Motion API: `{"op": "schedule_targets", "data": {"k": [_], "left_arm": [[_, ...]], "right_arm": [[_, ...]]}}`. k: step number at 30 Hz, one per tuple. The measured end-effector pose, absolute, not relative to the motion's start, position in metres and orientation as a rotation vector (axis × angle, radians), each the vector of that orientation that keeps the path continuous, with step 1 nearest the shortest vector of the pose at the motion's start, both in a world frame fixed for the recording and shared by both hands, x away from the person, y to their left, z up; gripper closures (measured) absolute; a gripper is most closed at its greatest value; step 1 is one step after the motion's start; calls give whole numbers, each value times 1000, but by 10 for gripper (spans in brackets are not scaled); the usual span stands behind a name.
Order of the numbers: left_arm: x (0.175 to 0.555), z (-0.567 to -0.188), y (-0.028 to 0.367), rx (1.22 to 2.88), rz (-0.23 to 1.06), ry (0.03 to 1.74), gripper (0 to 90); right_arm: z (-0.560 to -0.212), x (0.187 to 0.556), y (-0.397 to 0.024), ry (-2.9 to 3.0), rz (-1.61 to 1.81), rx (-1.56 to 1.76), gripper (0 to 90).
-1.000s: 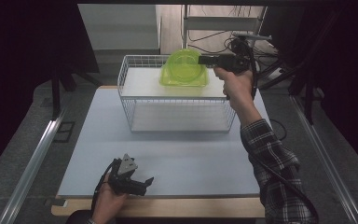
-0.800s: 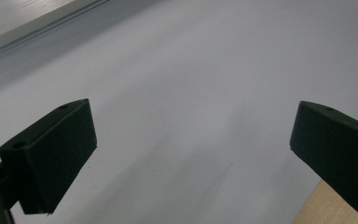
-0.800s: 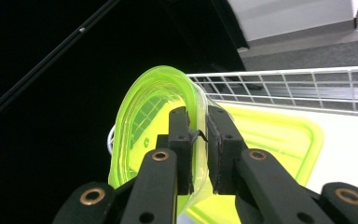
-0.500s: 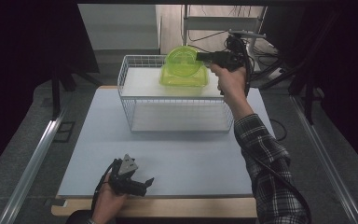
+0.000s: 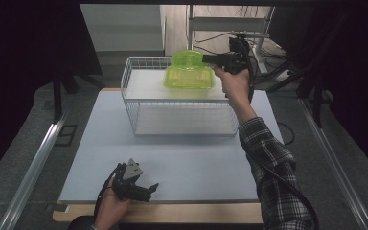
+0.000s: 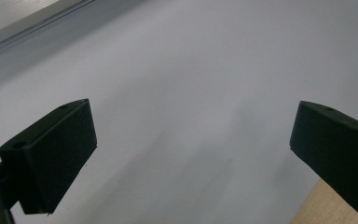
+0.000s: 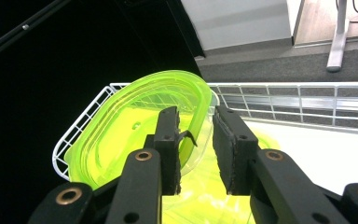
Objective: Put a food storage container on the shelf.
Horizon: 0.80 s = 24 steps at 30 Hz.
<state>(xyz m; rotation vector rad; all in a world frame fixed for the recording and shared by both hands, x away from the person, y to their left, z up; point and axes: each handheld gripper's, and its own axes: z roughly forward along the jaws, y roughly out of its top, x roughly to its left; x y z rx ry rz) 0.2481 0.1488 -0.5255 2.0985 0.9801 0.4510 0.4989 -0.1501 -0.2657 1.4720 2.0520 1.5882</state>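
Our right tool [image 5: 206,59] is held level at the far right corner of the white wire basket [image 5: 139,103], and its jaws have just been opening: in the right gripper view they stand a little apart on either side of the rim of the green lid [image 7: 140,126], and the right-hand pad looks clear of the plastic, so we judge the grip to be slackening rather than firm. The lid stands tilted on edge, leaning up out of the green container [image 5: 188,79], which sits in the far part of the basket on the counter [image 5: 100,143]. The lid lies straight ahead of the right tool, its long axis running away to the left of the jaws, so any pull back along the tool's own line would free it. Our left tool [image 5: 143,189] rests wide open and empty near the front edge of the counter, well apart from the basket; the right hand is far nearer.
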Motion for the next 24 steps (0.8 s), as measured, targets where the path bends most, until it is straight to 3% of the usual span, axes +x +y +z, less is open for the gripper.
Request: {"op": "schedule_targets", "data": {"k": [4, 17, 24], "left_arm": [[248, -526, 149, 2099, 452, 980, 4], [248, -525, 148, 2098, 453, 978, 4], [248, -526, 148, 2100, 453, 980, 4]], "right_arm": [[-266, 499, -148, 2052, 1575, 1464, 678], [-264, 491, -150, 2100, 1586, 1356, 341], [-266, 481, -149, 2157, 1550, 1246, 235]]}}
